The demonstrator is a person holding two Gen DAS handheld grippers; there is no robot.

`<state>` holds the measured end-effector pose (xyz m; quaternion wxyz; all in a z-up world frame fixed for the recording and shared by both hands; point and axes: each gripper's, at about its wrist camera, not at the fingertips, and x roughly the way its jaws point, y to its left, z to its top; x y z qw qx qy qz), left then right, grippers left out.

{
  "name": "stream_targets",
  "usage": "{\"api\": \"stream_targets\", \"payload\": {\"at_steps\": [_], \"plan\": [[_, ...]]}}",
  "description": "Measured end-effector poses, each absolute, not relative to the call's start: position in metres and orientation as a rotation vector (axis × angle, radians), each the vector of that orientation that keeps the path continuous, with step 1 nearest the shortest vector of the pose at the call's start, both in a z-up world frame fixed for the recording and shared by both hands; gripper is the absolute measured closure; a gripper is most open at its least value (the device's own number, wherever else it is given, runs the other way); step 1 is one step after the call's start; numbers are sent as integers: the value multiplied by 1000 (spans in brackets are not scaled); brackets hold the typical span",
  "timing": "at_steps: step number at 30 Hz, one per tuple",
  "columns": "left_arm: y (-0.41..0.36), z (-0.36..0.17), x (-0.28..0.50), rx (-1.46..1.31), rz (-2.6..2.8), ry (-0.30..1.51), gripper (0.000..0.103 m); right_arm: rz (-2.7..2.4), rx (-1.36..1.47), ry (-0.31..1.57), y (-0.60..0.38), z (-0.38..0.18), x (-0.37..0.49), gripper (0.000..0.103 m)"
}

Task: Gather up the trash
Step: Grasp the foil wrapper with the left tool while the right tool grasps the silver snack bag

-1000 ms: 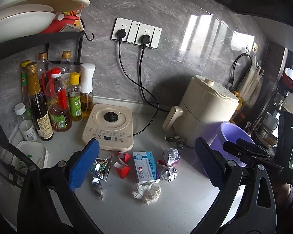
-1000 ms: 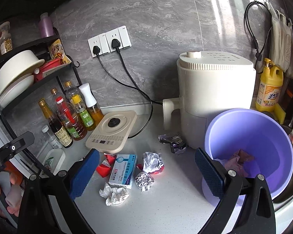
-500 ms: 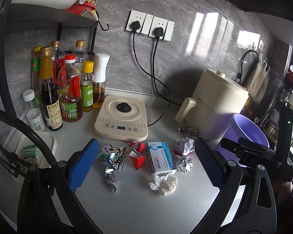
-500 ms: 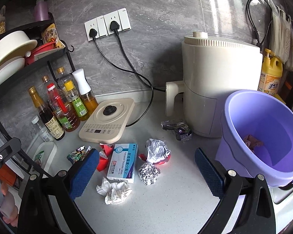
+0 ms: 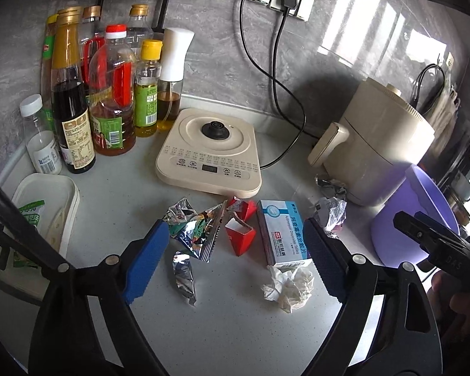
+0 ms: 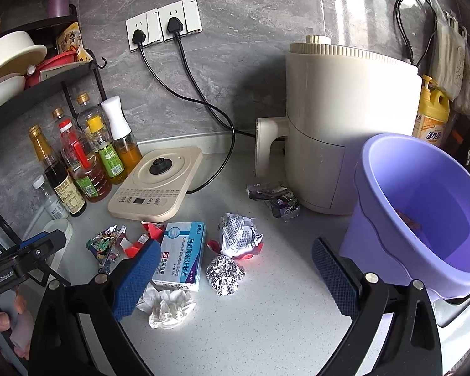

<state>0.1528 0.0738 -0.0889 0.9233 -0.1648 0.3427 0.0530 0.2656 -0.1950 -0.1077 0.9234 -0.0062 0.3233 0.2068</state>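
Your left gripper (image 5: 235, 250) hangs over the litter, jaws wide but closing, nothing pinched yet; right gripper (image 6: 232, 279) wide, empty. Trash lies on the bench (image 5: 235, 329) in front of the induction plate (image 5: 210, 153), likely so either gripper can reach: one pill box (image 5: 282, 232), one tissue wad (image 5: 288, 285), two red cartons (image 5: 239, 238), several foil scraps. One purple bin (image 6: 423, 206) waits to its right.

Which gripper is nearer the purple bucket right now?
Right. The purple bucket stands just beyond the right gripper, beside its right finger. The left gripper, jaws closing on nothing, hangs over the wrappers, with the bucket off past its right finger.
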Motion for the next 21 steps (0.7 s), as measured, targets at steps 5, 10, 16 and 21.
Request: {"api": "stream_targets", "payload": {"at_steps": [5, 10, 16, 21], "plan": [[75, -105, 180, -313, 120, 765, 24, 414, -15, 704, -186, -116, 285, 21], [83, -125, 200, -292, 147, 809, 27, 375, -6, 748, -180, -125, 314, 25], [95, -149, 216, -310, 178, 873, 30, 357, -17, 823, -167, -143, 355, 30], [98, -164, 223, -327, 190, 908, 33, 323, -2, 886, -166, -162, 386, 30]]}}
